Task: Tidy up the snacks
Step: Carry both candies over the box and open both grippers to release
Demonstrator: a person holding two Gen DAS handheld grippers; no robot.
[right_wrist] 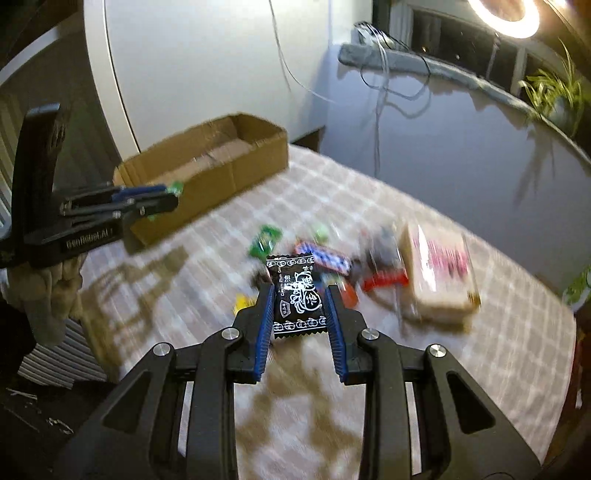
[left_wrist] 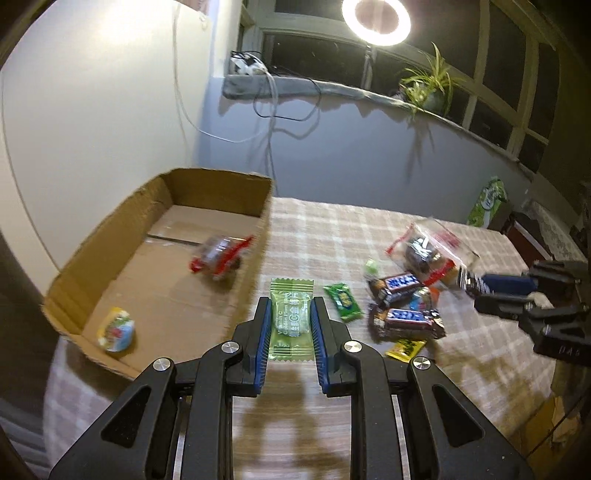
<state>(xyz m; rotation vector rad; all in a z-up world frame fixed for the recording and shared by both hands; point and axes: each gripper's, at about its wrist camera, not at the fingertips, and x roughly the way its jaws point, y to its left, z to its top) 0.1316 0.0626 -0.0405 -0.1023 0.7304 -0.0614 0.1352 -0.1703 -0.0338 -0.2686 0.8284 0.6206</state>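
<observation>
Holding a green candy packet [left_wrist: 290, 319] between its blue pads, the left hand-held gripper [left_wrist: 289, 308] is squeezed onto the packet just to the right of the cardboard box [left_wrist: 236, 295]. The box sits on the left side of the tabletop [left_wrist: 325, 229], which has a checked cloth on it. Inside the box, a red-ended snack pack [left_wrist: 221, 256] looks blurry near the right wall, and a small yellow round snack [left_wrist: 116, 329] lies in the near left corner. The right hand-held gripper [right_wrist: 300, 293] is squeezed onto a black candy packet [right_wrist: 297, 300] with white writing, above the pile of snacks. In that pile, two brown chocolate bars [left_wrist: 400, 286] with blue labels lie close together, a small green candy [left_wrist: 342, 301] lies to their left, and a yellow candy [left_wrist: 405, 348] lies nearer. A clear bag with red edges [left_wrist: 428, 245] lies just past the bars. A pale box with pink print [right_wrist: 439, 271] lies on the right side of the tabletop. Far off, a ring light [left_wrist: 376, 19] glows above a plant [left_wrist: 430, 86] on the window ledge.
</observation>
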